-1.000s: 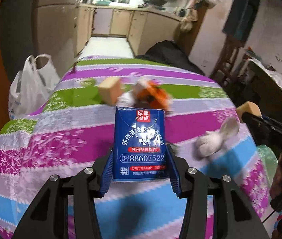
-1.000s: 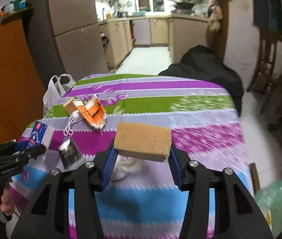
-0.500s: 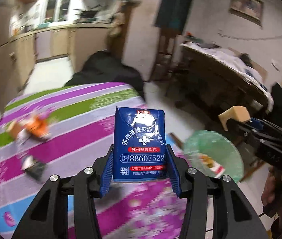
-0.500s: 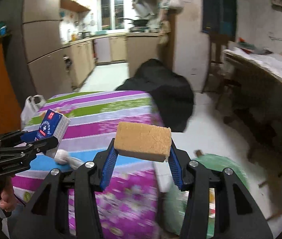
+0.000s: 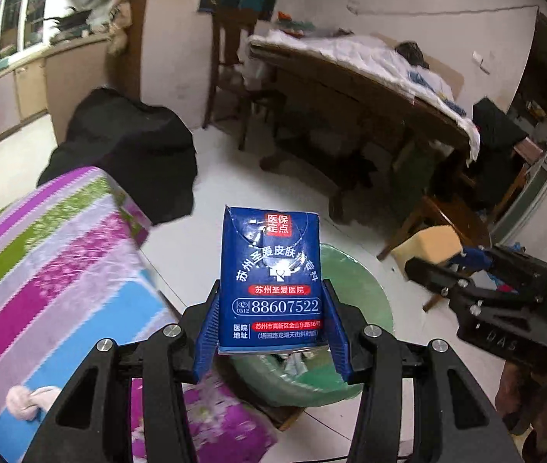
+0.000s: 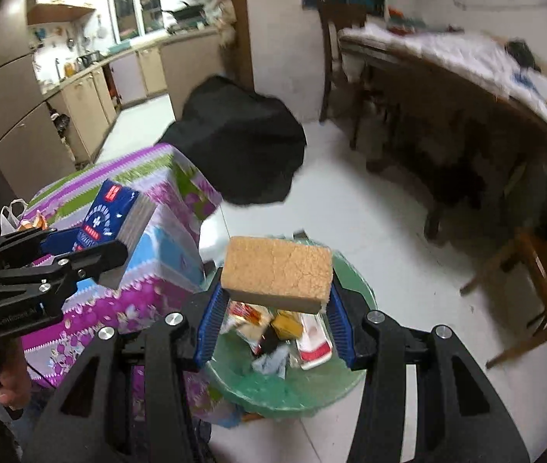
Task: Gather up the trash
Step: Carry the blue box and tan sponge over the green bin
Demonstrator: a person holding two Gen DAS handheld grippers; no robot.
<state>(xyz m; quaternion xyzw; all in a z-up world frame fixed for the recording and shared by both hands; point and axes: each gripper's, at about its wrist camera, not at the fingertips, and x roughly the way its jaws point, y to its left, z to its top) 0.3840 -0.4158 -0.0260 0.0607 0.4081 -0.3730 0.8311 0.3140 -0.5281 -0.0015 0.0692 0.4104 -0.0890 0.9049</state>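
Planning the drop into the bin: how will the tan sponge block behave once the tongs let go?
The sponge block looks porous and probably light, so it may bounce off trash in the green bin. The right tongs barely dent it, so it seems fairly stiff. Flat faces: unlikely to roll.

A dim room with a pale tiled floor (image 6: 370, 227); a striped floral tablecloth (image 5: 53, 270) covers a table; a long wooden table (image 5: 350, 88) under white cloth lines the wall; kitchen cabinets (image 6: 92, 100) beneath a bright window (image 6: 138, 0).
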